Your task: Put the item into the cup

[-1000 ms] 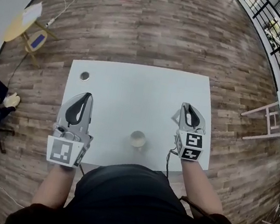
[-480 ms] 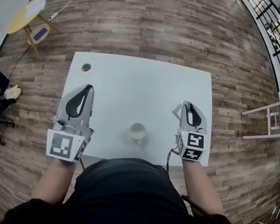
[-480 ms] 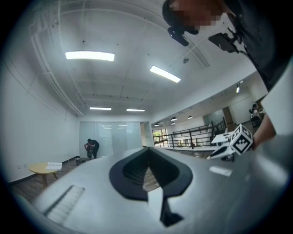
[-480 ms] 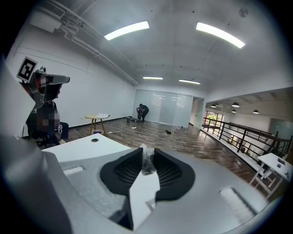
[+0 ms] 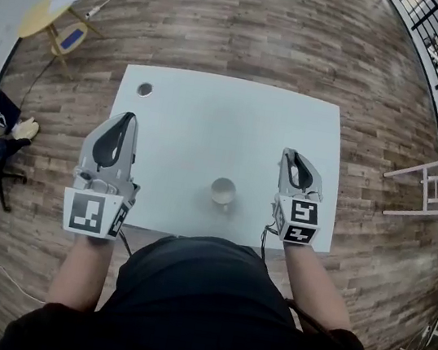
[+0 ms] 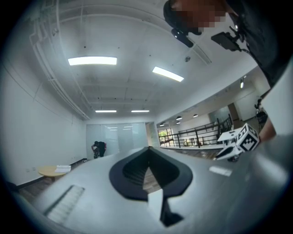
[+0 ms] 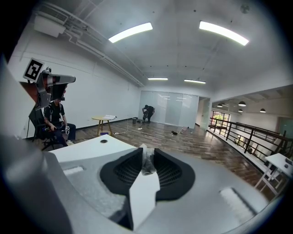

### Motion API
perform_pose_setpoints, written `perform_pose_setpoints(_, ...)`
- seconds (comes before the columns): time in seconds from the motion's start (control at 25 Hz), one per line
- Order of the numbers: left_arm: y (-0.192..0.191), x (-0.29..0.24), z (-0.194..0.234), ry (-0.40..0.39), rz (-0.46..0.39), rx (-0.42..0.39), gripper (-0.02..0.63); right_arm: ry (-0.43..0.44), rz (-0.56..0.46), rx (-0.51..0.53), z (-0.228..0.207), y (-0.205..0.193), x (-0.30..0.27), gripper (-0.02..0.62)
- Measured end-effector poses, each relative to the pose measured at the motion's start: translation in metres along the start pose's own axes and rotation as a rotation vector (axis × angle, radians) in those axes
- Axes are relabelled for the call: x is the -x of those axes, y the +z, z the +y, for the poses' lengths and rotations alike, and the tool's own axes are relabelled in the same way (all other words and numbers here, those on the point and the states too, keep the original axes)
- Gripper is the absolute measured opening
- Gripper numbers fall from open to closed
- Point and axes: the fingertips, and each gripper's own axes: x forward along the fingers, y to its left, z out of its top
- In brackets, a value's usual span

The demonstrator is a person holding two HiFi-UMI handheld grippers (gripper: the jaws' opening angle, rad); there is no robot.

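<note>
The right gripper (image 5: pixel 292 155) is clenched on the item (image 7: pixel 146 161), a small pale wrapped piece pinched upright between the black pads at the jaw tips; its own view shows the wrapper standing a little proud of the jaws; the cup (image 5: pixel 223 190) stands on the white table (image 5: pixel 211 119) to the left of this gripper, near but apart, with its open mouth up; the left gripper (image 5: pixel 127 118) has its jaw tips closed together with nothing between them, only floor showing through the slot behind them; it hovers over the table's left edge, well apart from the cup

The cup sits close to the table's near edge, just in front of the person's body (image 5: pixel 190 306), between the two grippers and nearer the right one; the right gripper is over the table's right side, short of its right edge; beyond the cup the tabletop runs open and white to the far edge, broken only by a small round hole (image 5: pixel 144 89) near the far left corner; wooden floor (image 5: pixel 251 27) lies all round

Each gripper carries a cube (image 5: pixel 302 222) with black and white square markers
</note>
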Motion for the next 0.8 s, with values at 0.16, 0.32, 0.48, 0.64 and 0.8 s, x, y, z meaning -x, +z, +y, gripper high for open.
perform_pose_setpoints(0.16, -0.001, 0.013, 0.008, 0.032, 0.003, 0.002, 0.002, 0.016, -0.006, -0.001, 0.010, 0.003, 0.000, 0.083)
perform_pose_setpoints(0.32, -0.003, 0.026, 0.015, 0.063, 0.013, 0.004, 0.002, 0.051, -0.011, 0.013, 0.022, 0.006, -0.001, 0.083)
perform_pose_setpoints(0.48, -0.006, 0.040, 0.019, 0.088, 0.025, 0.003, 0.002, 0.081, -0.010, 0.014, 0.035, 0.005, -0.002, 0.083)
perform_pose_setpoints(0.64, -0.008, 0.052, 0.029, 0.118, 0.033, 0.006, 0.002, 0.125, -0.018, 0.023, 0.056, 0.009, -0.003, 0.083)
perform_pose_setpoints(0.8, -0.009, 0.062, 0.034, 0.142, 0.038, 0.002, 0.002, 0.172, -0.027, 0.031, 0.074, 0.015, -0.004, 0.083)
